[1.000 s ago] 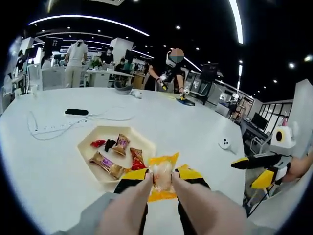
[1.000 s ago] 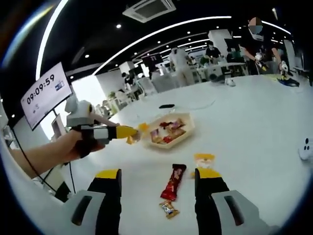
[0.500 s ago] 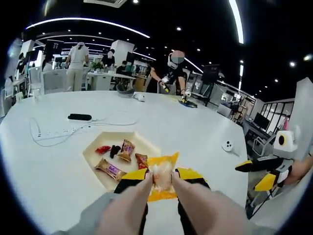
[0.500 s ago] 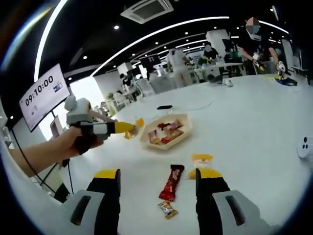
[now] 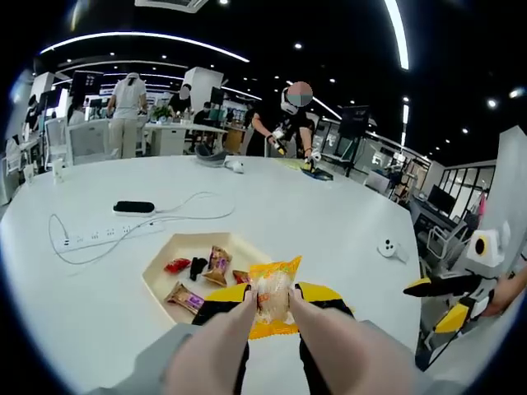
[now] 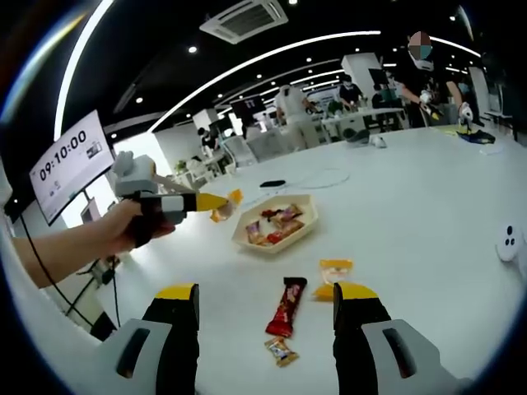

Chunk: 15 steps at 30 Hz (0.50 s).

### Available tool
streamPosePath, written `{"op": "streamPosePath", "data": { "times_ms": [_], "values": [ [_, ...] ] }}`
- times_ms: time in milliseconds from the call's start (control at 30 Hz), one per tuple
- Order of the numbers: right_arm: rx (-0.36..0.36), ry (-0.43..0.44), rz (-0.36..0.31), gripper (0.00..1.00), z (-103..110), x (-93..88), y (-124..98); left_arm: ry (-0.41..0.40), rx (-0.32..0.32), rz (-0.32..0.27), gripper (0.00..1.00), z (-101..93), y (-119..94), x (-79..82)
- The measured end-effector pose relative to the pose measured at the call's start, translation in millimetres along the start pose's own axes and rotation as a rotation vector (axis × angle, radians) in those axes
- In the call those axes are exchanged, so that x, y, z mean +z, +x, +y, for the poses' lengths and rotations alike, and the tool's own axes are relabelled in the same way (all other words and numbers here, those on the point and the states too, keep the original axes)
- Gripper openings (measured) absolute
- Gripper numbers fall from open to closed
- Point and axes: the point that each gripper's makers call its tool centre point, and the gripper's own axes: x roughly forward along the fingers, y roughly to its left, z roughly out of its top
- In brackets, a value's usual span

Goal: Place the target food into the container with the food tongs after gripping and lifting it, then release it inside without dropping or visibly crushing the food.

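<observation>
Left gripper view: orange snack packet (image 5: pixel 272 296) pinched by left gripper (image 5: pixel 272 301) above hexagonal tray (image 5: pixel 158 272), lower edge hidden behind jaws; right gripper (image 6: pixel 266 298) spread over white table (image 6: pixel 428 206), in a bright office.

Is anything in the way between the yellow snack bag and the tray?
Nothing visible is. The left claw holds the yellow snack bag up in the air beside the tray, with only open air between them. The tray already has a few snacks inside.
</observation>
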Motion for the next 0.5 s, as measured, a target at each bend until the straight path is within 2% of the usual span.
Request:
{"op": "streamPosePath", "data": {
  "times_ms": [233, 500],
  "values": [
    [0.010, 0.006, -0.022, 0.67, 1, 9.2, 8, 0.012, 0.007, 0.019, 0.19, 3.6, -1, -1.3],
    [0.009, 0.034, -0.017, 0.67, 0, 3.4, 7, 0.000, 0.025, 0.009, 0.19, 15.7, -3, 8.0]
  ]
}}
